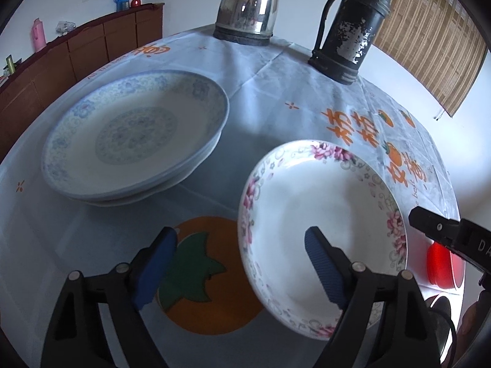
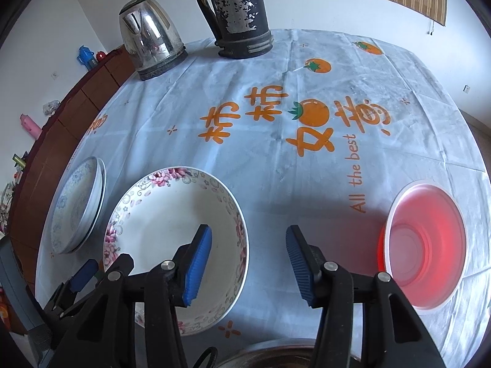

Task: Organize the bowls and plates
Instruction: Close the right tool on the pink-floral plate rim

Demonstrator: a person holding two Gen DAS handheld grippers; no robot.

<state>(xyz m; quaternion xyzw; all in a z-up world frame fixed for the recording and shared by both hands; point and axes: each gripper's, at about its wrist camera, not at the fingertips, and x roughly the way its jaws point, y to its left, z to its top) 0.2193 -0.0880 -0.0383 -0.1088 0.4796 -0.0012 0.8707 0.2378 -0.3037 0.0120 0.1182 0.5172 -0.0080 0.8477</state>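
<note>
A white deep plate with a pink flower rim [image 1: 322, 214] [image 2: 172, 214] lies on the tablecloth. My left gripper [image 1: 241, 270] is open and straddles the plate's left rim, one blue pad over the inside and the other outside; neither pad touches it. My right gripper [image 2: 250, 265] is open too and straddles the right rim the same way. To the left sits a stack of blue-patterned plates [image 1: 135, 135] [image 2: 76, 205]. A red bowl [image 2: 426, 251] [image 1: 438, 263] stands to the right of the flower plate.
A steel kettle [image 1: 248, 9] [image 2: 150, 36] and a worn black thermos [image 1: 353, 27] [image 2: 236, 12] stand at the table's far side. A brown sideboard [image 1: 76, 52] runs along the left wall. A metal rim [image 2: 276, 355] shows at the near edge.
</note>
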